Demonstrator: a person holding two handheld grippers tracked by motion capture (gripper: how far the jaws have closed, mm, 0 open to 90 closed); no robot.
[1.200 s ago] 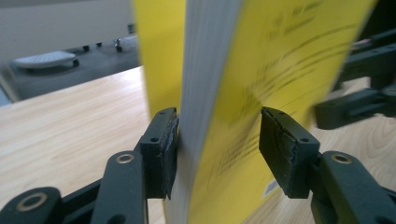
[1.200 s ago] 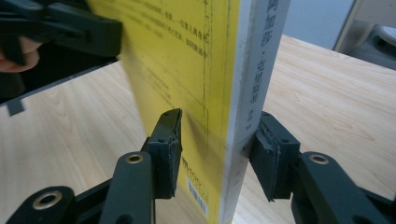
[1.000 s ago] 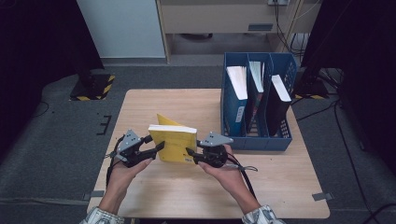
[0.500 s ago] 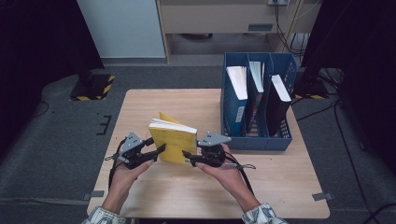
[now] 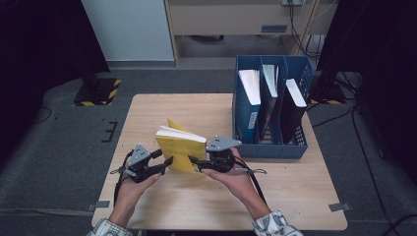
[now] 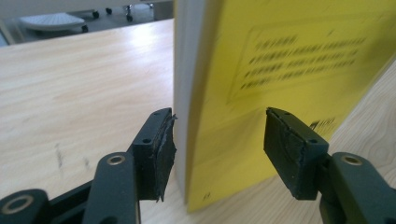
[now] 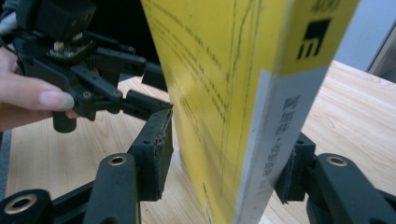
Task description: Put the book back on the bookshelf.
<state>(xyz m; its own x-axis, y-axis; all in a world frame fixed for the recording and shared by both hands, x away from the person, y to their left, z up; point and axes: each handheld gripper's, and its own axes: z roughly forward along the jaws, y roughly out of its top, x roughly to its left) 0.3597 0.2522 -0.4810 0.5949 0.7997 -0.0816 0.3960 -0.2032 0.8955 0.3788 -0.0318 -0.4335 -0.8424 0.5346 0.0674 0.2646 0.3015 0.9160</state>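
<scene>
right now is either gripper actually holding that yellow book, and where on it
Not firmly, it seems. The yellow book stands upright on the table. The left gripper straddles its page edge, the right gripper its spine end, both low down, jaws apart with gaps showing.

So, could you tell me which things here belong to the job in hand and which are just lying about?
In play:
- yellow book, standing upright on the table
- left gripper, jaws open around the book's page edge
- right gripper, jaws astride its spine end

Lying about:
- blue file rack holding books
- striped floor base
</scene>
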